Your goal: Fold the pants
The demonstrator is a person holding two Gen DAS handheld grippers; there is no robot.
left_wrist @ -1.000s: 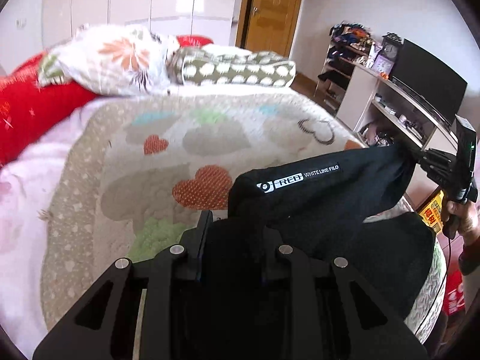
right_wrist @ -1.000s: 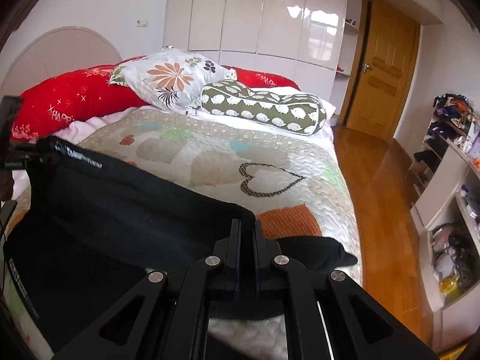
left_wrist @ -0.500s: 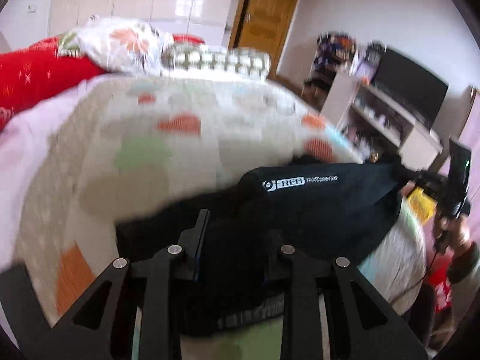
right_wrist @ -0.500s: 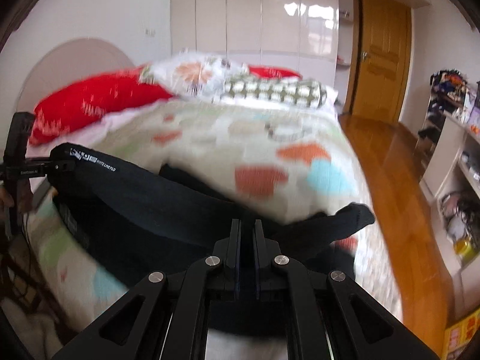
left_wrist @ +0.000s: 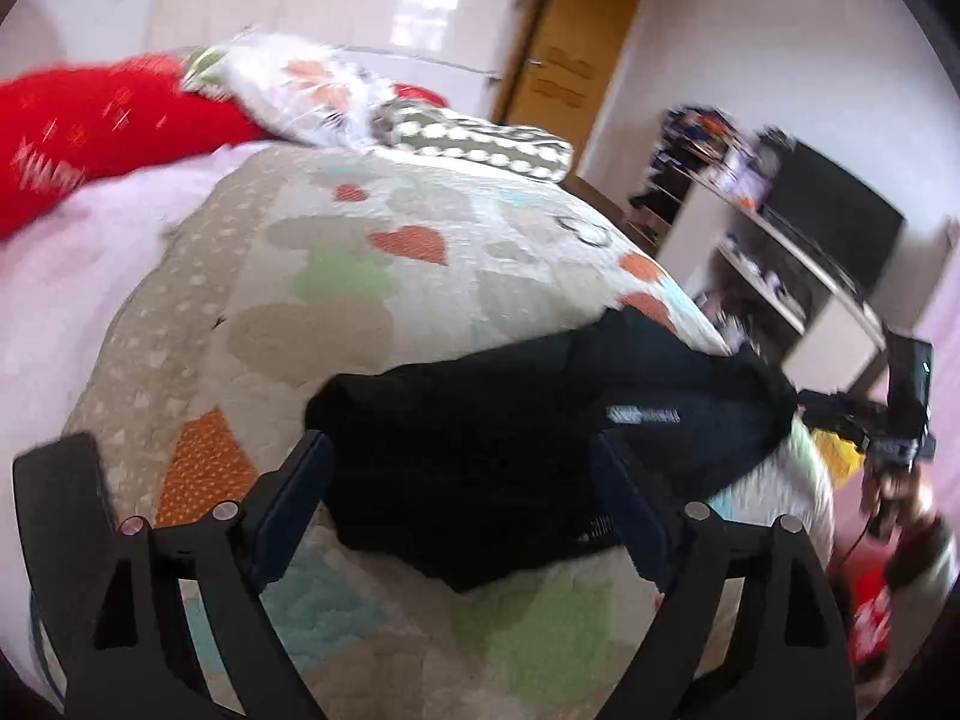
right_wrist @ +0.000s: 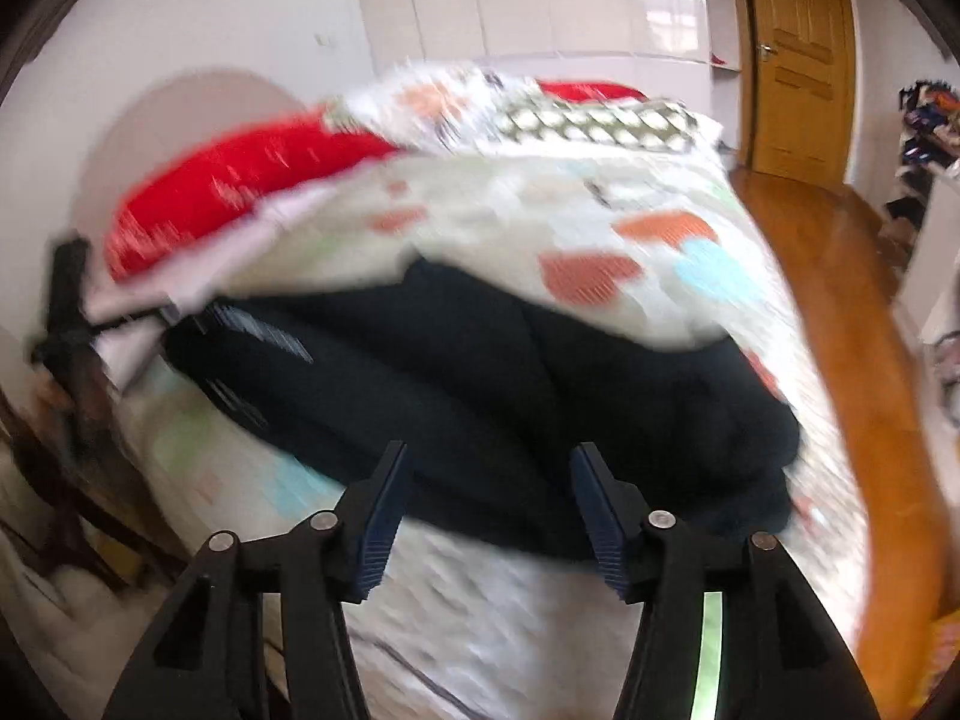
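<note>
**Both grippers just let go of the pants**

So a second ago each gripper was clamped on the black pants (left_wrist: 510, 438) and holding them up off the bed, with the waistband stretched between the two and its white lettering facing up. Now the left gripper (left_wrist: 462, 498) has its jaws swung wide apart, and the cloth sits between the blue pads without either pad pressing on it. Same story on the right gripper (right_wrist: 486, 498): its jaws have just been opening too, not quite as wide, and the pants lie just past the fingertips, not pinched.

The pants are down on the heart-patterned quilt (left_wrist: 336, 276), near the foot end of the bed, folded over into a thick, squat black bundle. A lengthwise crease shows down the middle in the right wrist view. The white print (left_wrist: 643, 415) now sits on the upper layer toward the right-hand edge. It's a bit lumpy at the far right corner. Both views are motion-blurred, so finer detail is hard to make out.
</note>
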